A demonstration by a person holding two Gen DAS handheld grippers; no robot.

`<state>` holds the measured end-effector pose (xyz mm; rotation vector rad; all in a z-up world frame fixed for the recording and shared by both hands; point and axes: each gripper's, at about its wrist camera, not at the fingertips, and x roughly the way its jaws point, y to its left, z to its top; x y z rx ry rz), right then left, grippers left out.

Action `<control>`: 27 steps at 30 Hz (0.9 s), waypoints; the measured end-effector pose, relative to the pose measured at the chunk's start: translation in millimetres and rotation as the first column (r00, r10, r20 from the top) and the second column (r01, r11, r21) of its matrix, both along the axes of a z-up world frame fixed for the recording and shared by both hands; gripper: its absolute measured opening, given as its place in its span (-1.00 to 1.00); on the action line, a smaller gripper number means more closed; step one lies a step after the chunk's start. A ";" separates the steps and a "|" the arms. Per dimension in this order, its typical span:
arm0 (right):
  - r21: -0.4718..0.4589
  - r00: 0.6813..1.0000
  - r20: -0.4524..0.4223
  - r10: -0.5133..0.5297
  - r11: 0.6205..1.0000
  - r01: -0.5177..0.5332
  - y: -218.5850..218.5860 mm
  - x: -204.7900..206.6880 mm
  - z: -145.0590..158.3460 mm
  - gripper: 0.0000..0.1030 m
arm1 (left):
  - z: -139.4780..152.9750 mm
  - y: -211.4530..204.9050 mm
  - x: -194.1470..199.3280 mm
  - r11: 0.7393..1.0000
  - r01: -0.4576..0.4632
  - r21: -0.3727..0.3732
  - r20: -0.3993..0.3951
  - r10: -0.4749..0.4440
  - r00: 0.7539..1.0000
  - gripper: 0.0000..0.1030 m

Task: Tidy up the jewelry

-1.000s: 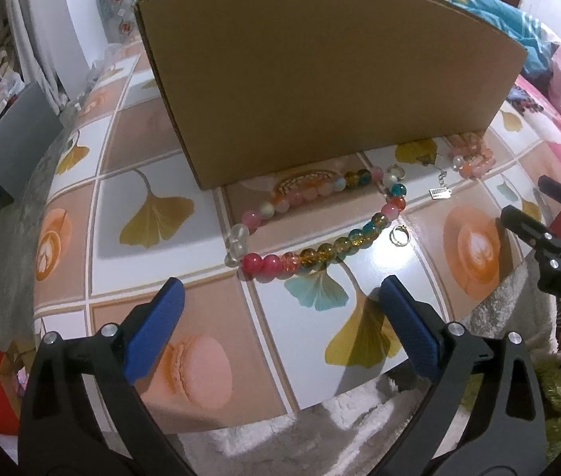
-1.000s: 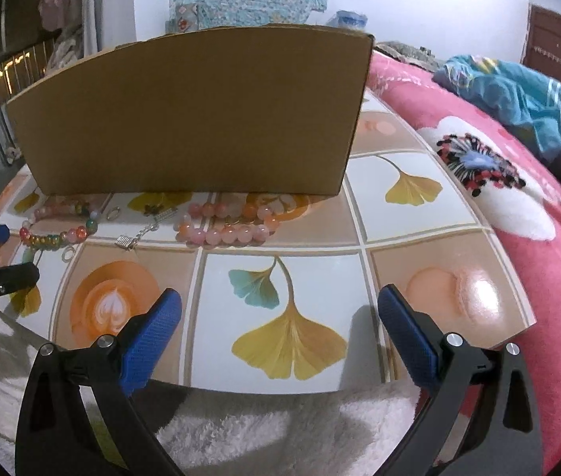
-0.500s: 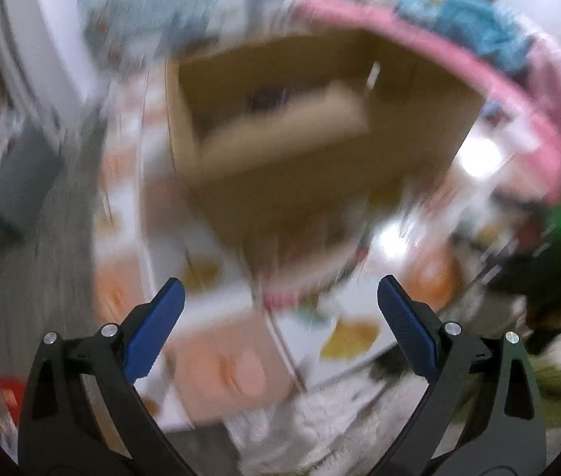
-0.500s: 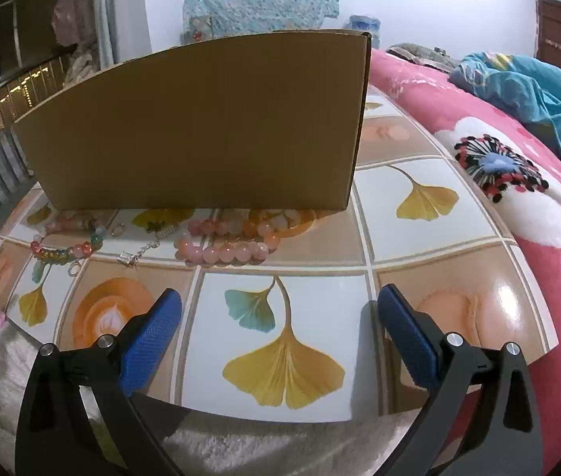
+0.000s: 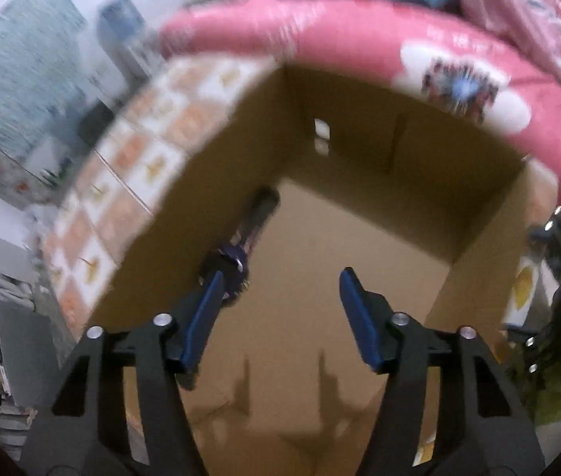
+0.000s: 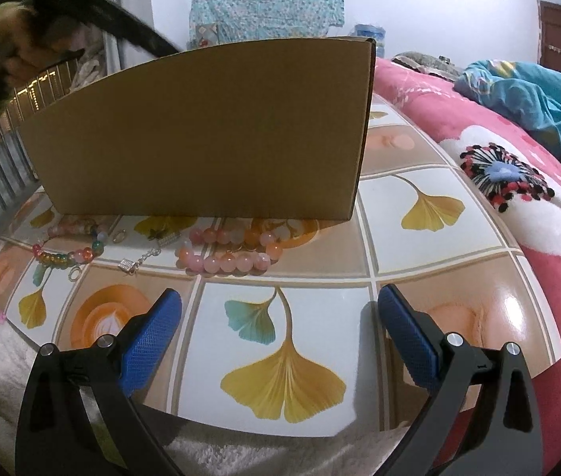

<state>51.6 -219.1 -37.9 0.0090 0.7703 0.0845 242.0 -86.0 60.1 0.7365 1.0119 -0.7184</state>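
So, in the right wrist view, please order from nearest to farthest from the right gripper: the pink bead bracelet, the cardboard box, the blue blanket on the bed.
From the right gripper, which is open:
1. Pink bead bracelet, on the table just ahead of the fingers, slightly left.
2. Cardboard box, standing behind the bracelet, centre.
3. Blue blanket, on the bed, far right.

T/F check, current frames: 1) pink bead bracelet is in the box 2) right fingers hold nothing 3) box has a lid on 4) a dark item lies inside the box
1) False: the pink bead bracelet lies on the table, in front of the box.
2) True: the right gripper is open and empty.
3) False: the box is open on top.
4) True: a dark item, too blurred to identify, lies on the box floor.
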 end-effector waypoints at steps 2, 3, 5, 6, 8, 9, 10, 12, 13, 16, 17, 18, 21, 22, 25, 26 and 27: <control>0.003 1.000 0.003 0.004 1.000 -0.004 -0.7 0.8 -0.3 0.87 | -21.1 -3.9 7.3 0.999 0.009 0.052 -0.058 -0.006 0.998 -0.08; 0.005 1.000 0.005 0.006 1.000 -0.006 -1.1 1.0 -0.4 0.87 | -27.5 -4.0 9.2 0.997 0.010 0.074 -0.069 -0.005 0.998 -0.10; 0.009 1.000 0.009 0.010 1.000 -0.010 -1.7 1.4 -0.5 0.87 | -40.8 -5.1 11.6 0.993 0.021 0.119 -0.089 -0.010 0.996 -0.21; 0.011 1.000 0.011 0.012 1.000 -0.012 -2.2 1.8 -0.6 0.87 | -46.7 -5.8 12.8 0.990 0.028 0.139 -0.095 -0.015 0.995 -0.21; 0.016 1.000 0.015 0.015 1.000 -0.015 -2.7 2.2 -0.7 0.87 | -55.9 -7.0 16.5 0.985 0.031 0.167 -0.097 -0.015 0.995 -0.24; 0.019 1.000 0.016 0.015 1.000 -0.016 -3.2 2.6 -0.7 0.87 | -58.0 -7.5 18.8 0.985 0.030 0.171 -0.103 -0.012 0.995 -0.24; 0.023 1.000 0.018 0.015 1.000 -0.016 -3.8 3.0 -0.7 0.87 | -61.9 -6.9 21.7 0.983 0.025 0.180 -0.107 -0.005 0.994 -0.24; 0.027 1.000 0.021 0.016 1.000 -0.017 -4.4 4.2 -0.7 0.87 | -67.9 -7.0 26.3 0.980 0.019 0.199 -0.113 0.004 0.994 -0.24; 0.029 1.000 0.023 0.017 0.999 -0.017 -4.9 4.8 -0.8 0.87 | -71.1 -5.3 29.1 0.979 0.012 0.203 -0.121 0.013 0.993 -0.24; 0.032 1.000 0.025 0.018 0.999 -0.019 -4.9 5.3 -0.8 0.87 | -76.8 -0.5 35.7 0.978 -0.017 0.209 -0.130 0.045 0.990 -0.24; 0.033 0.999 0.027 0.019 0.999 -0.020 -5.1 5.5 -1.0 0.87 | -79.0 1.7 37.9 0.976 -0.026 0.214 -0.136 0.056 0.989 -0.24; 0.034 0.999 0.027 0.020 0.999 -0.021 -5.3 5.7 -1.0 0.87 | -80.5 2.6 39.4 0.974 -0.033 0.223 -0.141 0.066 0.988 -0.24; 0.038 0.999 0.029 0.022 0.999 -0.024 -6.1 6.5 -1.1 0.87 | -80.0 7.9 41.6 0.975 -0.046 0.217 -0.158 0.082 0.984 -0.24; 0.041 0.999 0.030 0.022 0.999 -0.024 -6.5 6.8 -1.1 0.87 | -80.0 8.5 40.6 0.974 -0.044 0.221 -0.155 0.080 0.985 -0.24; 0.044 0.999 0.033 0.022 0.999 -0.023 -6.6 6.2 -1.2 0.87 | -78.7 10.2 37.9 0.975 -0.046 0.218 -0.162 0.082 0.983 -0.25; 0.046 0.999 0.034 0.022 0.999 -0.024 -6.9 6.2 -1.2 0.87 | -78.4 9.9 36.1 0.976 -0.042 0.213 -0.172 0.080 0.982 -0.25; 0.048 0.999 0.035 0.023 0.999 -0.025 -7.6 6.8 -1.5 0.87 | -78.9 6.4 33.8 0.976 -0.035 0.217 -0.165 0.072 0.984 -0.25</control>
